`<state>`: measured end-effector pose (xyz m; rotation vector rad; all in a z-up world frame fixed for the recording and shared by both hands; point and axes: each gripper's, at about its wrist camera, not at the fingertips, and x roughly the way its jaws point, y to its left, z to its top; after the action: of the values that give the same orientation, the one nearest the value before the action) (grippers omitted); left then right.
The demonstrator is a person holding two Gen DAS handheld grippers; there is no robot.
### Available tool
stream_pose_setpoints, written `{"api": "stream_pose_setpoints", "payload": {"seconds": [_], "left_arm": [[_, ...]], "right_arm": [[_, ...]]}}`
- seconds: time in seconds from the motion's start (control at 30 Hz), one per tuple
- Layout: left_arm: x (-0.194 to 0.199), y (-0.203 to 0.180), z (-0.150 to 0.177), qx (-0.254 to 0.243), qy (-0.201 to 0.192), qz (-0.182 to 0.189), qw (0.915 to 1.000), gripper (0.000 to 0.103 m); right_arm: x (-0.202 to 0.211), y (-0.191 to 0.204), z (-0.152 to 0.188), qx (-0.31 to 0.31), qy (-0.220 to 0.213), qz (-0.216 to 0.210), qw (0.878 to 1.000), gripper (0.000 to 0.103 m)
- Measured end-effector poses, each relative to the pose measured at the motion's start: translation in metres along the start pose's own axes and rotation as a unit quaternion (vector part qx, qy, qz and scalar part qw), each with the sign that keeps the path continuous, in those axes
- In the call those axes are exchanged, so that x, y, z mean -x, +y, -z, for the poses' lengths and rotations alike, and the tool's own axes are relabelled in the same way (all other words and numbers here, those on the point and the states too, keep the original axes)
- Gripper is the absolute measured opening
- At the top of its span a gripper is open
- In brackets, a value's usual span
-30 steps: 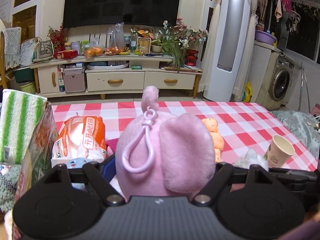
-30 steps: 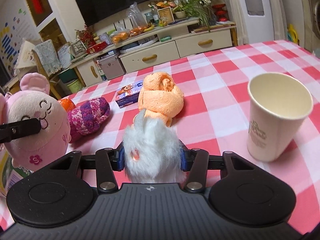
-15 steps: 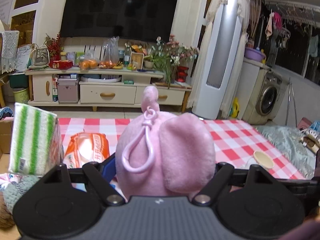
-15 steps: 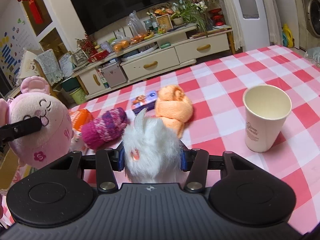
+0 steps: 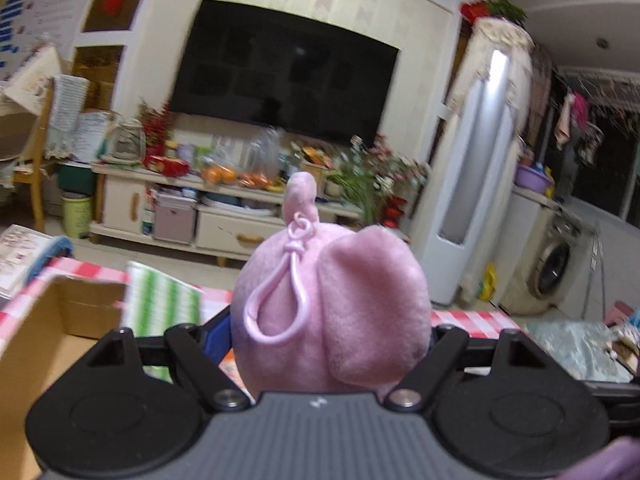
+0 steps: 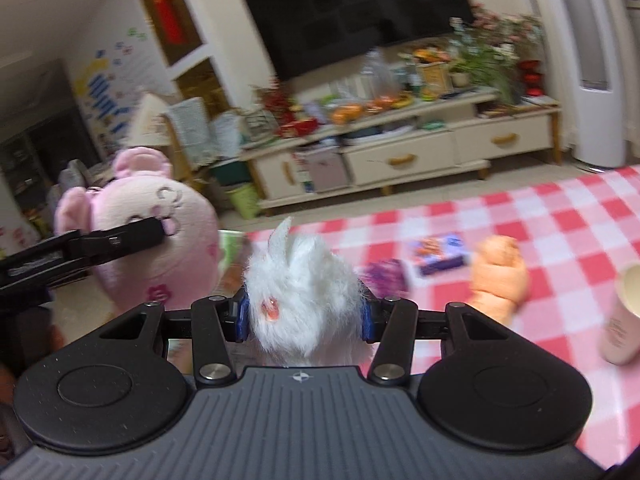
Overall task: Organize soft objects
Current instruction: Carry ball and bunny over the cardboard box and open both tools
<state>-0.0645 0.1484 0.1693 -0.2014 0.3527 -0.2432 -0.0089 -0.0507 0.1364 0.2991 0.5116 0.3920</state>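
Note:
My left gripper [image 5: 328, 332] is shut on a pink plush toy [image 5: 332, 304] with a pink loop on its back, held up in the air; its fingertips are hidden behind the plush. The same pink plush toy [image 6: 160, 232] shows at the left of the right wrist view, with a black left finger [image 6: 120, 238] pressed across its face. My right gripper [image 6: 304, 312] is shut on a white furry toy [image 6: 304, 292] with an orange eye. An open cardboard box [image 5: 48, 340] lies low at the left, a green-striped cloth [image 5: 160, 308] at its far edge.
On the red-checked tablecloth [image 6: 540, 216] lie an orange rolled cloth [image 6: 500, 276], a purple knitted item [image 6: 384, 276], a small blue packet [image 6: 440, 252] and a paper cup [image 6: 624, 320] at the right edge. A TV stand [image 6: 400, 148] and TV fill the background.
Both grippers have risen with their toys and swung left. The table has dropped low in both views, the cardboard box has come into the left view, and the cup has slid to the right edge.

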Motion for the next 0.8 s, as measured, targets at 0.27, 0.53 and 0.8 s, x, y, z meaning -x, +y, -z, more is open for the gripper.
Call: {"api": "stream_pose_setpoints", "payload": {"seconds": [0.27, 0.53, 0.8], "left_arm": [[0.002, 0.059, -0.006, 0.055, -0.006, -0.047, 0.9973, 0.082], [-0.045, 0.09, -0.013, 0.116, 0.012, -0.006, 0.9932, 0.082], [-0.101, 0.115, -0.002, 0.134, 0.058, -0.042, 0.9884, 0.082]], "right_arm": [[-0.041, 0.06, -0.01, 0.042, 0.015, -0.069, 0.997, 0.061], [-0.064, 0.066, -0.001, 0.047, 0.035, -0.055, 0.997, 0.061], [-0.06, 0.057, 0.006, 0.04, 0.049, -0.024, 0.998, 0.061]]}}
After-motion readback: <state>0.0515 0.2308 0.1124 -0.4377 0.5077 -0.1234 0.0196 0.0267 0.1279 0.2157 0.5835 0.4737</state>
